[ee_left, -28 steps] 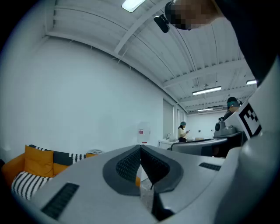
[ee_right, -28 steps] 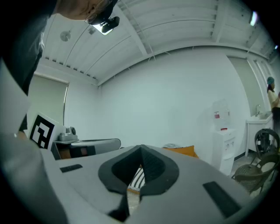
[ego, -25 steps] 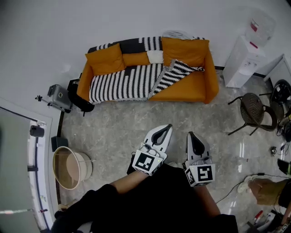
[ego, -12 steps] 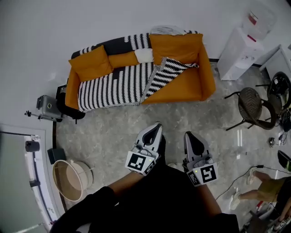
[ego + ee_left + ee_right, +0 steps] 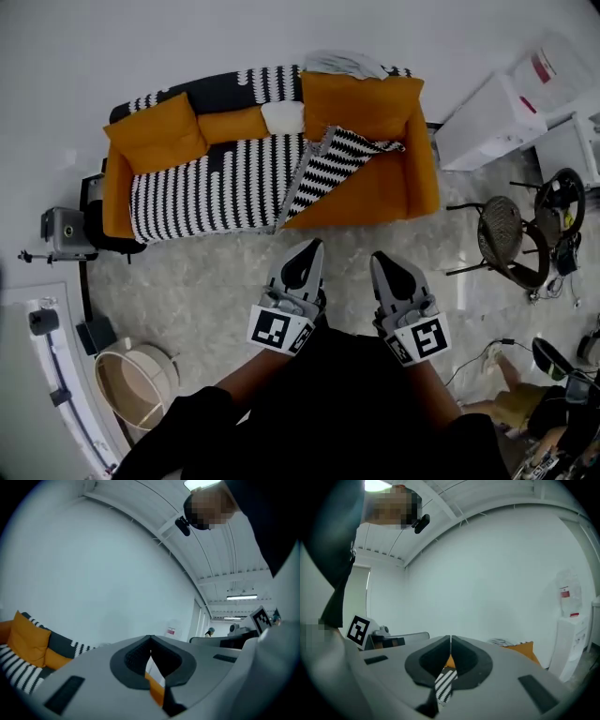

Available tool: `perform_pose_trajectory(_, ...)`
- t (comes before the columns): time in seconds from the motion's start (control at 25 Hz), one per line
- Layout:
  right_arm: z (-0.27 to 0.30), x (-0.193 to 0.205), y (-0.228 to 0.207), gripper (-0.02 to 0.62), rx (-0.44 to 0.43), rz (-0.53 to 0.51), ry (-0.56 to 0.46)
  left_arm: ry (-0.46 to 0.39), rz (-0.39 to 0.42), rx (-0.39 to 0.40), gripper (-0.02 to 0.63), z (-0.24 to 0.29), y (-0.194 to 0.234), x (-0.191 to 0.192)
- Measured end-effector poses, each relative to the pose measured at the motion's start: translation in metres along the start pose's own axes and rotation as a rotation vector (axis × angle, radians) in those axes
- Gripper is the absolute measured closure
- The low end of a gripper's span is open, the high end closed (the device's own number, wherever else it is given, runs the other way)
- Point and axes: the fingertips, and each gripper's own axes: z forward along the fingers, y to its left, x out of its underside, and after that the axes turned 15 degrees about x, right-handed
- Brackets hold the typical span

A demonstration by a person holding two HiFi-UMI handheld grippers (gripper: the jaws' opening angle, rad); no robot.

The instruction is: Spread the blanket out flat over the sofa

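Standing well apart from the sofa [image 5: 380,192], the person holds the left tool [image 5: 312,249] and right tool [image 5: 380,258] clenched on nothing; the blanket [image 5: 206,192] covers its left part, one corner [image 5: 342,159] flipped over, so I think the next move is walking up to grab that corner.

Staged studio room, sofa [image 5: 375,187], tripod camera [image 5: 61,230]
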Motion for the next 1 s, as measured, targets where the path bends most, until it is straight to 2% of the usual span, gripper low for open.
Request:
perform_pose_trajectory(0.16,0.046,-0.008,-0.003,0.557,0.023,-0.022,0.023,0.037,-0.008,0.029,0.597,0.013,0.036,-0.002)
perform_pose_trajectory(0.32,0.084,0.001,-0.017,0.557,0.106,-0.062,0.062,0.057,-0.033,0.023,0.597,0.021,0.067,0.000)
perform_pose_trajectory(0.64,0.158,0.025,-0.059,0.555,0.093,-0.088,0.156,0.109,-0.028,0.008,0.597,0.053,0.112,0.011)
perform_pose_trajectory(0.72,0.181,0.036,-0.071,0.555,0.068,-0.102,0.184,0.112,-0.025,-0.009,0.597,0.064,0.126,0.014)
perform_pose_trajectory(0.88,0.231,0.071,-0.089,0.555,-0.050,-0.116,0.300,0.127,-0.006,-0.055,0.597,0.092,0.156,0.022)
perform_pose_trajectory(1.0,0.276,0.109,-0.110,0.555,-0.101,-0.141,0.395,0.152,-0.035,-0.119,0.597,0.115,0.182,0.032)
